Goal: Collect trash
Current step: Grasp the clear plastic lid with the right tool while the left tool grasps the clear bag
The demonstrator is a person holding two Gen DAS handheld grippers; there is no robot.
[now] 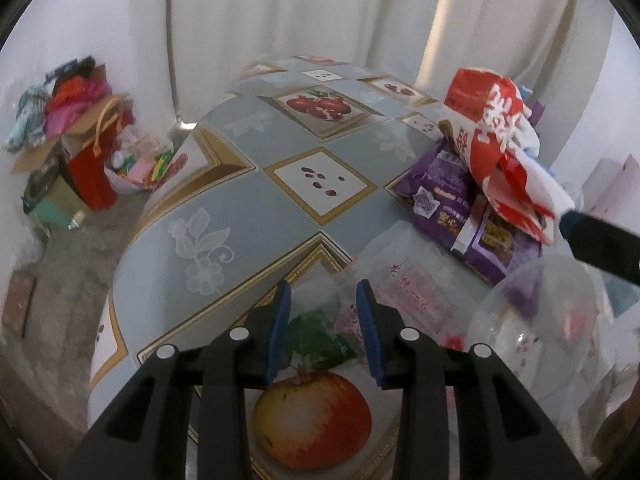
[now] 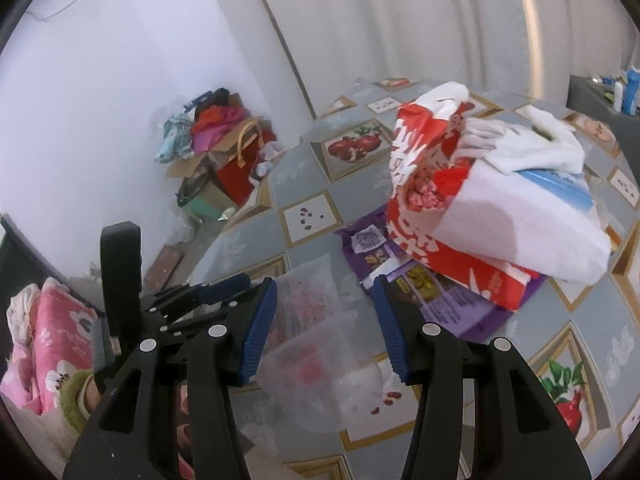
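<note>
A crumpled red-and-white plastic bag (image 1: pixel 500 140) (image 2: pixel 436 208) lies on purple snack packets (image 1: pixel 436 188) (image 2: pixel 452 304) on the table. In front of them a clear plastic bag with red print (image 1: pixel 404 284) (image 2: pixel 308 300) is spread flat. My left gripper (image 1: pixel 323 294) (image 2: pixel 224 286) hovers low over that bag's near edge, jaws apart, with only hazy film under them. My right gripper (image 2: pixel 325 282) is also open, above the same clear bag. One finger of the right gripper (image 1: pixel 576 220) shows beside the red-and-white bag. A clear plastic tub (image 1: pixel 540 320) sits at the right.
The round table (image 1: pixel 224 208) (image 2: pixel 560 292) has a grey fruit-print cloth. White cloth (image 2: pixel 540 144) and a blue-white pack (image 2: pixel 560 184) lie behind the red bag. A box and bags are piled in the floor corner (image 1: pixel 80 140) (image 2: pixel 224 148). Pink floral fabric (image 2: pixel 52 340) is at lower left.
</note>
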